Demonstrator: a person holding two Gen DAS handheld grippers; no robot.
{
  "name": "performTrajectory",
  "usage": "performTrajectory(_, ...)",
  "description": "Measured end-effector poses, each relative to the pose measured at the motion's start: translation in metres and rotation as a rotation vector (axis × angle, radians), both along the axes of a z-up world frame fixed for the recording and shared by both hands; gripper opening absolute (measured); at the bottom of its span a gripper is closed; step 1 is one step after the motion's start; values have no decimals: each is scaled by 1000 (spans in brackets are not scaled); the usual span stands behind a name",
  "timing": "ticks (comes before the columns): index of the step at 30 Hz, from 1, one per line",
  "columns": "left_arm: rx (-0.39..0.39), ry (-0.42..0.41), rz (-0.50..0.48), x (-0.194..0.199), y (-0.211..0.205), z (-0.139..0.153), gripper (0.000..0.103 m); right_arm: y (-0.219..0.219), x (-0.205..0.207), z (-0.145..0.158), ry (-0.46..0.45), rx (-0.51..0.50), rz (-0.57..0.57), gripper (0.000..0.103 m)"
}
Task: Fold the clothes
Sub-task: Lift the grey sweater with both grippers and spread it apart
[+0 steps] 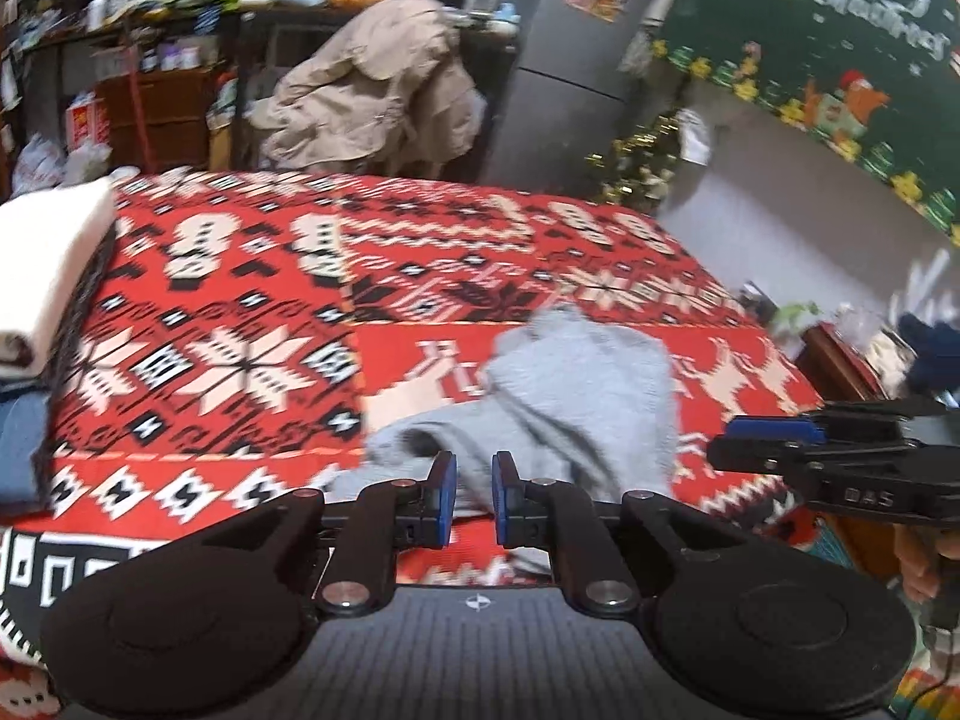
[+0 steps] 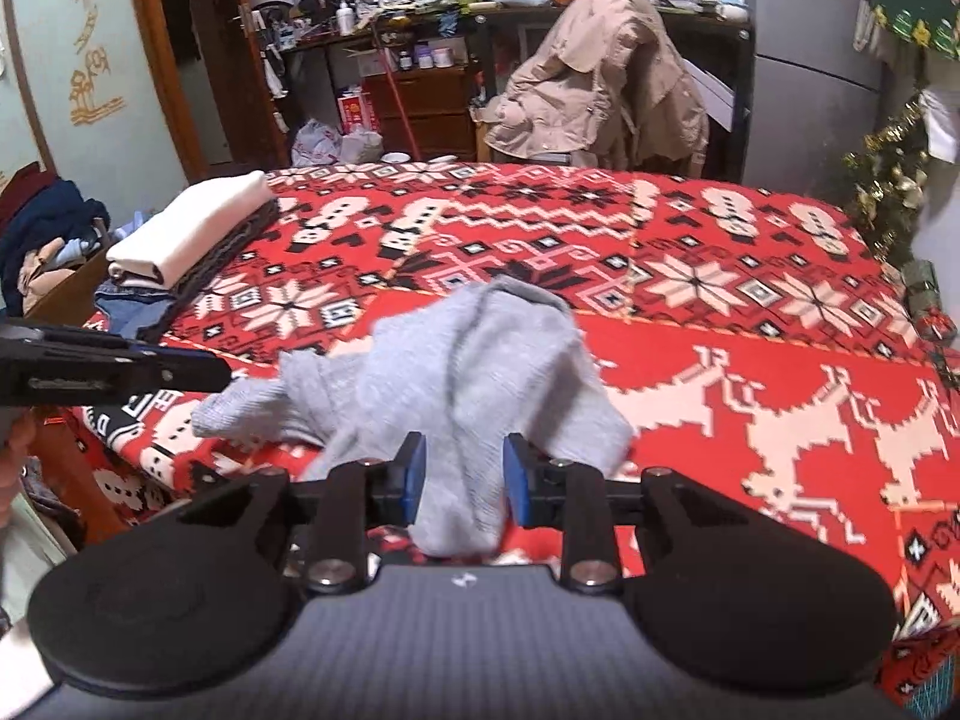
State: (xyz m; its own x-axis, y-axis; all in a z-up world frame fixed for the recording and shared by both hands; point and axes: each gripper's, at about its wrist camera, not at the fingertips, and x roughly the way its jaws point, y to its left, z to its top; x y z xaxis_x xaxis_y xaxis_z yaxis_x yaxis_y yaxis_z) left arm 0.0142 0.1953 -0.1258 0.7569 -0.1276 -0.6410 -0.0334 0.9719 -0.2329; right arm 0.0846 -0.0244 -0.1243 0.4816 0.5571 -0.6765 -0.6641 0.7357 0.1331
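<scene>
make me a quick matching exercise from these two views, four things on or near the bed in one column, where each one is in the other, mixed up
Things:
1. grey garment
2. folded cream cloth
3. beige jacket
4. tinsel tree

Places:
A. draped over furniture beyond the far edge of the bed
B. crumpled on the red patterned blanket, in front of both claws
C. standing off the bed's far right corner
D. on top of a stack at the bed's left edge

Pairs: 1-B, 2-D, 3-A, 4-C
</scene>
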Motion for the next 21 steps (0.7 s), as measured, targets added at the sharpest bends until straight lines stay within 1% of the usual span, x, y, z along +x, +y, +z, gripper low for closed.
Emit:
performTrajectory(2,6,-2,-47,4,-14,-1,20,-9,1,-4,12,5,-13,31)
performTrajectory(4,11,0,-88,9,-27,-5,23,-16,1,-9,24,8,-23,31)
performTrajectory(8,4,32,-119,24,-44,-18,25,-21,2,-18,39,-1,-22,37)
performTrajectory(13,3,67,-104,37,-50,-30,25,-17,8,-25,62,9,-16,44)
performTrajectory(15,-6,75,-97,38,-49,-31,25,-9,12,-28,74,12,0,50)
performTrajectory(17,-5,78,-94,37,-49,-31,25,-2,16,-34,87,7,9,52)
performTrajectory(21,2,79,-93,35,-47,-31,25,12,23,-49,120,-3,16,52)
